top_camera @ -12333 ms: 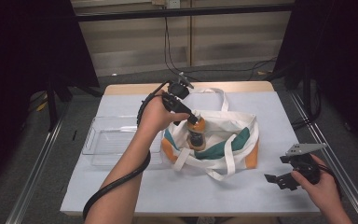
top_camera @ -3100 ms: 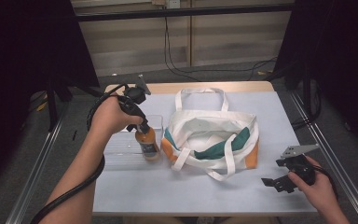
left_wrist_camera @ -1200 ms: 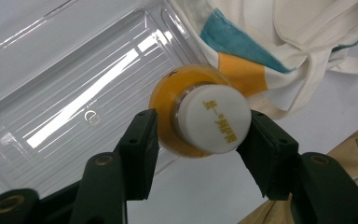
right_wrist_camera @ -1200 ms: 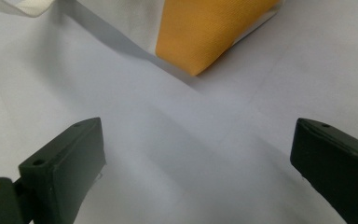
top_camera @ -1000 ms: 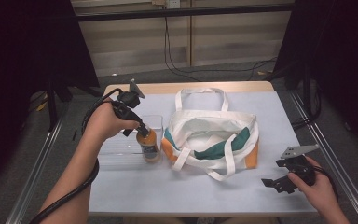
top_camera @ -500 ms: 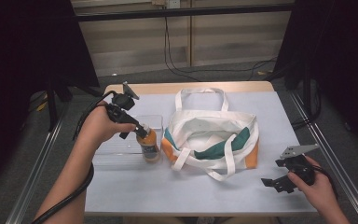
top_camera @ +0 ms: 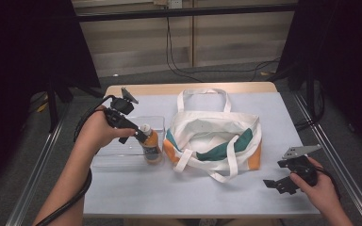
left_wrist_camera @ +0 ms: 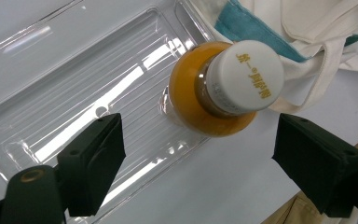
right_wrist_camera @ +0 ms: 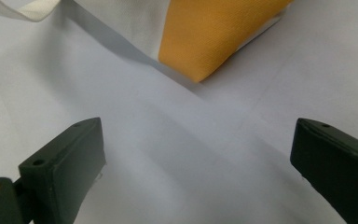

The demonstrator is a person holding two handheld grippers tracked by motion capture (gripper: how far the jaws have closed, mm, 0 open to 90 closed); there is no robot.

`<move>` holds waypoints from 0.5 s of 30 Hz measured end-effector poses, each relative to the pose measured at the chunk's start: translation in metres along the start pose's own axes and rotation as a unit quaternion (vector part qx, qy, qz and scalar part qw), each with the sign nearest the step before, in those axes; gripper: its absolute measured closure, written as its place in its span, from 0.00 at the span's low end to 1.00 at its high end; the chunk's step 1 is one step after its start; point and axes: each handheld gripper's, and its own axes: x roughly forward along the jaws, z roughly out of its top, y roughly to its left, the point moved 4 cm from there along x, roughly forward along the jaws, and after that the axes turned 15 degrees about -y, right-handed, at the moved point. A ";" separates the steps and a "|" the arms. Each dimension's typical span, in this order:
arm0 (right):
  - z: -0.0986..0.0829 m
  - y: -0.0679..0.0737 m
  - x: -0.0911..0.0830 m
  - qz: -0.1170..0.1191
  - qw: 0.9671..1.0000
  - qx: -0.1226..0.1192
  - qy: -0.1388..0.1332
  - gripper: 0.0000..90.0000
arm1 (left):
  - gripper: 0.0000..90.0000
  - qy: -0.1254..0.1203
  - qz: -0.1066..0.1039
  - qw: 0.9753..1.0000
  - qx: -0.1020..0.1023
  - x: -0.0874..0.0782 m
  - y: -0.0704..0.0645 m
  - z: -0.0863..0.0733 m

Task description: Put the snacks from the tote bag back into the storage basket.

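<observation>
The bottle [top_camera: 151, 145] is stood upright at the tray's [top_camera: 118, 157] right end, directly below the opened left gripper [top_camera: 131, 133], left of the bag [top_camera: 217, 141].

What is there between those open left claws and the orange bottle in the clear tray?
Nothing visible. The left gripper is open just above the bottle, which stands upright in the clear tray, jaws either side of its cap.

Left claw [top_camera: 133, 134]: matte black, two blocky square-ended jaws, brass-coloured screw at one base, grey three-cornered top plate, thick black trailing cable. Right claw [top_camera: 283, 182]: identical build. Forearms bare, unsleeved.
</observation>
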 end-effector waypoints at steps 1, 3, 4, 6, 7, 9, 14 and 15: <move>0.000 0.000 0.000 0.000 1.000 0.003 0.002 0.03 | 0.18 0.004 -0.002 1.000 0.003 0.000 0.001 -0.001; 0.000 0.000 0.000 0.001 1.000 0.003 0.000 0.03 | 0.17 0.001 -0.002 1.000 0.002 0.000 0.001 -0.001; 0.000 0.000 -0.001 0.001 1.000 0.004 0.000 0.03 | 0.17 0.001 -0.001 1.000 0.002 0.000 0.000 -0.002; 0.000 -0.001 -0.002 0.000 1.000 0.006 -0.002 0.03 | 0.17 -0.002 -0.003 1.000 0.000 0.001 -0.001 -0.002; 0.000 -0.002 -0.002 -0.003 1.000 0.005 -0.002 0.03 | 0.17 0.003 -0.005 1.000 0.002 0.001 -0.001 -0.003; -0.002 -0.003 -0.002 -0.001 1.000 0.007 -0.005 0.03 | 0.17 0.005 -0.004 1.000 0.003 0.002 -0.001 -0.003; -0.003 -0.006 -0.004 -0.004 1.000 0.011 -0.007 0.03 | 0.16 0.006 0.000 1.000 0.003 0.005 -0.002 -0.004; -0.002 -0.007 -0.004 -0.006 1.000 0.015 -0.007 0.03 | 0.16 0.006 -0.001 1.000 0.004 0.006 -0.002 -0.005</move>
